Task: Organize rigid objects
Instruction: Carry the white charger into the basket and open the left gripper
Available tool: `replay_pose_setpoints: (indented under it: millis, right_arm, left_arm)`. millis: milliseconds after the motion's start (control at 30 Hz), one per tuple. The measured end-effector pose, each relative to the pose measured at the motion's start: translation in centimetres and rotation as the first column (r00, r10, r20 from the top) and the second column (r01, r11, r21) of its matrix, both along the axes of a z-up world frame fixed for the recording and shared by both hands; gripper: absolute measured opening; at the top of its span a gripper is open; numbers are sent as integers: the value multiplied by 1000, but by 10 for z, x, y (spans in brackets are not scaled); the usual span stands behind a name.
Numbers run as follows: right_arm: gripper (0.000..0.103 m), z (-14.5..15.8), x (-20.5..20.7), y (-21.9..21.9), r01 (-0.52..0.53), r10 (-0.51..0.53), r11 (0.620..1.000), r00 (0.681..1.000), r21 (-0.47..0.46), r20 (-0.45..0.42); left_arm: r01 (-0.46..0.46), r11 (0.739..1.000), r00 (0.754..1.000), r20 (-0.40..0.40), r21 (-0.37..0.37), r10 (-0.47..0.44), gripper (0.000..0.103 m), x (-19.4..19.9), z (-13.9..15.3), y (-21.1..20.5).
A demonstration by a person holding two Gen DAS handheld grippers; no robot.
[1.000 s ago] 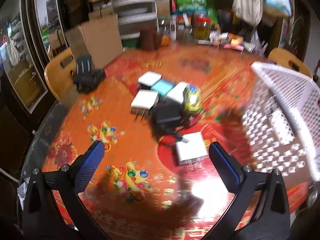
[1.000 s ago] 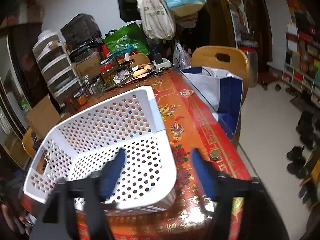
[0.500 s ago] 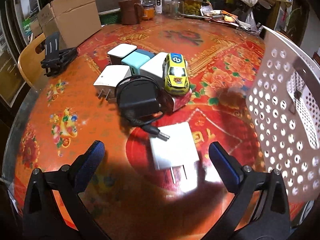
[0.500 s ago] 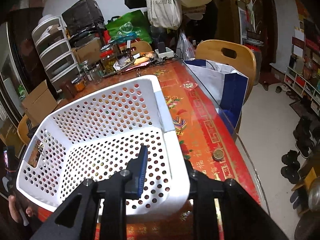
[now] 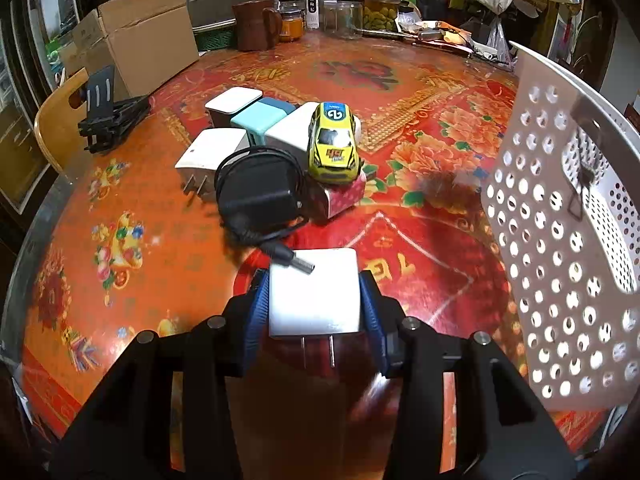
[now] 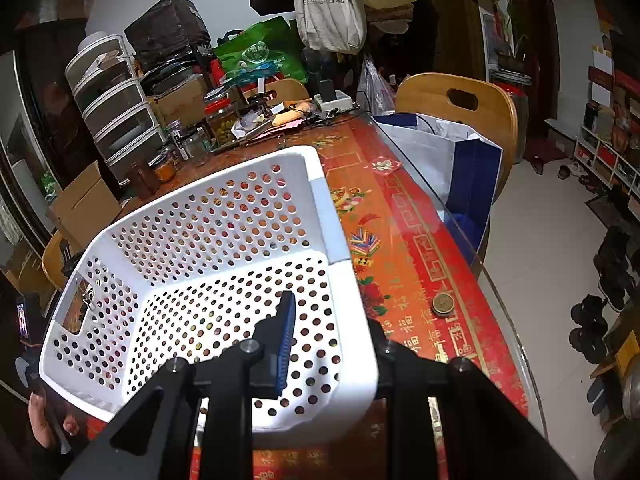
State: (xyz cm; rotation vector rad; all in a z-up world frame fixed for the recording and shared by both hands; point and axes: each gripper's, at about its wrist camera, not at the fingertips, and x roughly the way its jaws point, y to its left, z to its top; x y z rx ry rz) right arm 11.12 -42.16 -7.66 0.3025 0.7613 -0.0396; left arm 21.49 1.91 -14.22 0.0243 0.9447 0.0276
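My left gripper (image 5: 314,300) is shut on a white plug adapter (image 5: 313,292) lying on the red table, prongs toward the camera. A black adapter (image 5: 256,190) with its cable and barrel plug lies just beyond it. Behind stand more white adapters (image 5: 212,152), a teal one (image 5: 260,118) and a yellow toy car (image 5: 333,144) on a small patterned box (image 5: 344,198). My right gripper (image 6: 332,328) is shut on the near right wall of the white perforated basket (image 6: 224,232), one finger inside, one outside. The basket also shows at the right of the left wrist view (image 5: 560,240).
A black folding stand (image 5: 112,116) and a cardboard box (image 5: 136,46) are at the table's far left. Jars (image 5: 376,10) and a brown mug (image 5: 254,26) line the back. A coin (image 6: 442,304) lies right of the basket near the table edge. Wooden chairs (image 6: 460,108) surround the table.
My left gripper moved forward and down and closed on the white plug adapter. My right gripper closed on the basket wall and has held it since half a second ago.
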Motion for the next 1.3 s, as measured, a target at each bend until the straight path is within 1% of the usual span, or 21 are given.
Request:
replay_pose_setpoints:
  millis: [167,233,333,400,467,533,600,667,700,767,833,867,933,967,1000,1067,1100,1167,1233,1267,1300]
  right_arm:
    - [21,2,2,2,0,0,1000,1000,-17,-9]
    - [21,2,2,3,-6,6,1000,1000,-26,-10]
    - [21,2,1,2,-11,11,1000,1000,-24,-6]
    - [21,2,1,2,-11,11,1000,1000,-20,-4]
    - [21,3,1,2,-11,11,1000,1000,-26,-7]
    - [21,4,1,3,-12,11,999,1000,-33,-10]
    - [21,4,1,3,-12,11,1000,1000,-28,-8]
    - [21,4,0,3,-12,12,1000,1000,-28,-7]
    - [21,4,0,3,-11,11,1000,1000,-26,-7]
    - [21,4,1,2,-11,11,1000,1000,-23,-6]
    - [21,4,1,2,-14,14,1000,1000,-23,-8]
    - [21,4,1,2,-15,15,1000,1000,-23,-9]
    - [21,5,1,2,-19,19,999,1000,-27,-12]
    - [21,4,0,2,-19,19,999,1000,-27,-12]
    - [21,4,0,2,-20,19,999,1000,-26,-11]
    - [21,4,-1,0,-18,18,1000,1000,-16,-9]
    - [21,4,0,-1,-18,18,1000,1000,-10,-8]
    - [21,3,0,-2,-19,19,1000,1000,2,-7]
    - [21,2,0,-3,-21,21,1000,1000,10,-6]
    - [21,2,0,-2,-21,21,1000,1000,12,-6]
    - [21,2,0,-3,-22,22,1000,1000,15,-6]
  left_arm:
    - [26,997,998,46,78,-30,41,-27,13,-3]
    - [40,990,996,77,134,-51,41,-38,26,-8]
    - [55,983,988,131,177,-79,41,-51,54,-17]
    - [69,973,981,162,220,-106,41,-56,74,-26]
    - [81,952,967,208,297,-147,41,-61,100,-42]
    - [97,933,951,244,346,-190,41,-60,124,-58]
    - [124,906,928,275,405,-250,41,-60,145,-83]
    - [177,883,911,268,434,-315,41,-57,156,-112]
    - [200,874,906,256,442,-337,41,-55,157,-123]
    - [268,844,894,208,464,-398,41,-46,157,-151]
    - [323,807,886,141,495,-441,41,-31,154,-179]
    - [342,793,884,114,503,-454,41,-24,151,-189]
    - [379,753,878,48,538,-476,41,-9,143,-211]
    - [393,735,877,15,553,-481,41,-3,137,-220]
    - [416,716,876,-35,561,-482,41,9,127,-228]
    - [451,688,871,-112,568,-478,41,23,109,-237]
    - [474,664,866,-168,578,-472,41,31,98,-243]
    - [505,635,855,-238,585,-460,41,42,82,-250]
    - [543,606,837,-320,581,-444,41,51,64,-256]
    - [569,587,822,-375,576,-429,41,55,56,-258]
    - [591,576,806,-417,565,-420,41,60,45,-260]
